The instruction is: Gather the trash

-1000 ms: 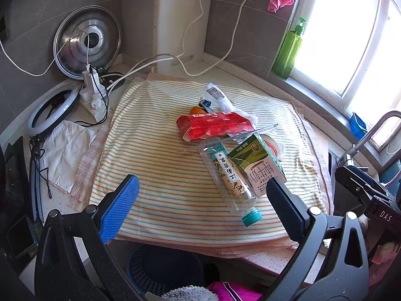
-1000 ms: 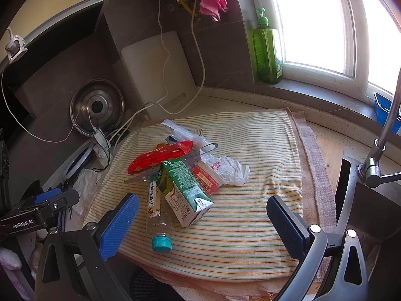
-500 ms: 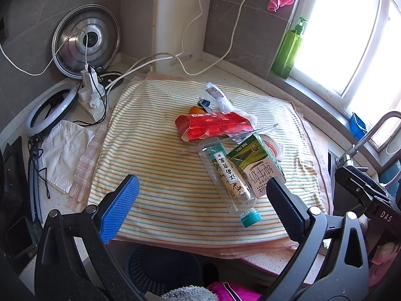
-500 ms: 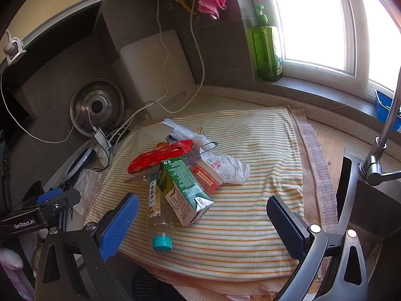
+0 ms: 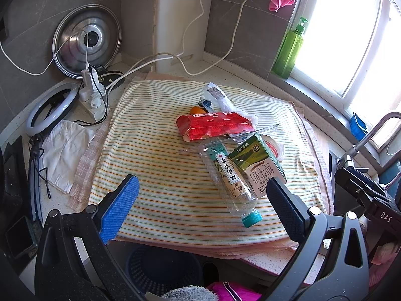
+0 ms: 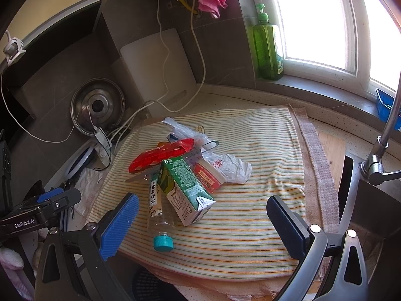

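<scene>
Left wrist view: both grippers, left and right, hover with fingers spread wide, empty, above the striped cloth, where the trash pile lies mid-cloth.

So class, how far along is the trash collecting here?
Nothing looks collected yet. Both claws, left and right, hang open and empty. Left to do: the clear bottle, green carton, red wrapper and white plastic bag all lie on the striped cloth.
</scene>
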Motion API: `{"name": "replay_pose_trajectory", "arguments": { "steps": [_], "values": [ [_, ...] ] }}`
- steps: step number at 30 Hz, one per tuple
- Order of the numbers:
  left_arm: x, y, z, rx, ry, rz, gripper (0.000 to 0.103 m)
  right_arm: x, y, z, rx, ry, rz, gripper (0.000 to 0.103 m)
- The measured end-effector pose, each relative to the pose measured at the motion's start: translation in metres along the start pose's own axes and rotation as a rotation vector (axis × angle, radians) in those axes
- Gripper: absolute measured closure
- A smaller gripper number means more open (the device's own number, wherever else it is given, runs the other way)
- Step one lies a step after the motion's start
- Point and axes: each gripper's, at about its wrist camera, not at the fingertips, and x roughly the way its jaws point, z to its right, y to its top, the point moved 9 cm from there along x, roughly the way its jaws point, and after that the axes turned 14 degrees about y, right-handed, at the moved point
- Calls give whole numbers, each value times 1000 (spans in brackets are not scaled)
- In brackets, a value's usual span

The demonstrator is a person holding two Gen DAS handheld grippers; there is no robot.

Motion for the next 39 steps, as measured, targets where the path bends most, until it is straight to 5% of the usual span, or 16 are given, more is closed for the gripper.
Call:
{"name": "replay_pose_trajectory", "arguments": {
  "steps": [20, 39],
  "values": [
    [16, -8, -7, -19, -9, -19, 0, 8, -3, 5, 29, 44, -41, 2],
    [58, 17, -19, -64, -23, -76, 2, 36, -10, 7, -11, 101, -113, 8]
  ]
}}
